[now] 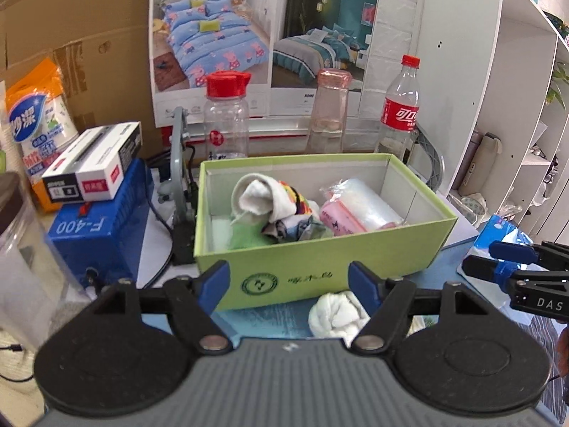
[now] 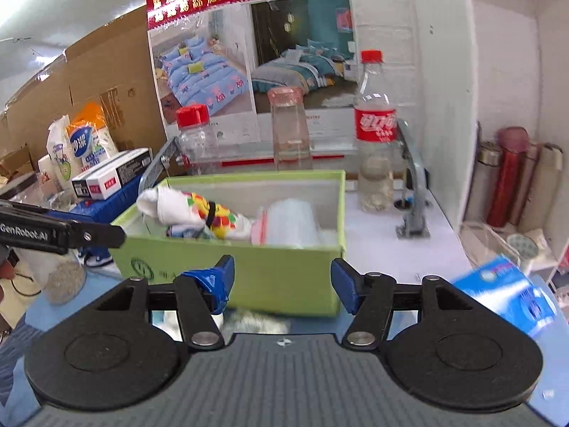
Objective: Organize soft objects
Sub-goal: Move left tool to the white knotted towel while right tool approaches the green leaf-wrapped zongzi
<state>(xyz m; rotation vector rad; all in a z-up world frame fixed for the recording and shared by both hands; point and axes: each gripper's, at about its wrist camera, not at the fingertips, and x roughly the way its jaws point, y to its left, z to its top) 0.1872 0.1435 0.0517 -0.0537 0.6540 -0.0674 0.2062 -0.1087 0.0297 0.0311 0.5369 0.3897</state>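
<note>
On the blue mat just in front of the green box (image 1: 320,249), a white rolled sock (image 1: 336,315) lies between the left gripper (image 1: 290,284) fingers, nearer its right finger, long axis unclear. Left jaws wide apart, holding nothing. Right gripper (image 2: 282,284) also wide apart, empty, farther off; box already holds socks (image 1: 265,201) and bagged rolls (image 1: 359,206).

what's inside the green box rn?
In the green cardboard box: a rolled white sock, a multicoloured sock, crumpled patterned cloth, a clear plastic bag roll with pink strip. Anything beneath them is hidden.
</note>
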